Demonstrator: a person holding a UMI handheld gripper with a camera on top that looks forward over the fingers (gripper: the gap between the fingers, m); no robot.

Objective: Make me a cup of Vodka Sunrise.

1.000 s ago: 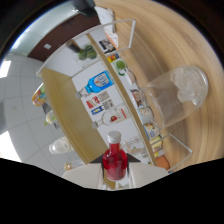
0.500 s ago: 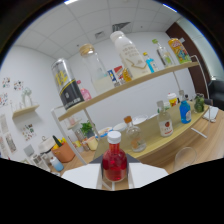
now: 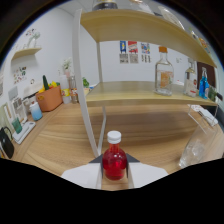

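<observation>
Standing straight up between the two fingers of the gripper (image 3: pixel 114 170) is a small round bottle of red liquid with a white cap (image 3: pixel 114 160). Both fingers press on its sides, so it is held tight and lifted, not resting on anything. Its long way runs up and down, with the cap on top and the fat red belly low between the fingers.

Beyond the fingers lies a wide wooden table (image 3: pixel 145 132). A clear glass cup (image 3: pixel 192 151) sits on it, ahead of the fingers and off to the right, near the front right part of the table. I think this is the cup the drink goes into. So the thing that matters most is this: the cup is forward and to the right of the red bottle, and lower than it. The bottle would need to travel that way and then tip its cap toward the cup.

A pale wooden shelf (image 3: pixel 145 92) stands on the table farther back, with a white post (image 3: pixel 85 95) at its left end. On the shelf near its right end stands a tall clear glass bottle with a brown stopper (image 3: pixel 163 72), and a blue bottle (image 3: pixel 203 82) is farther right. An orange pot with green plants (image 3: pixel 49 96) sits at the far left of the table.

The white cap looks like it is on, so pouring may have to wait.
</observation>
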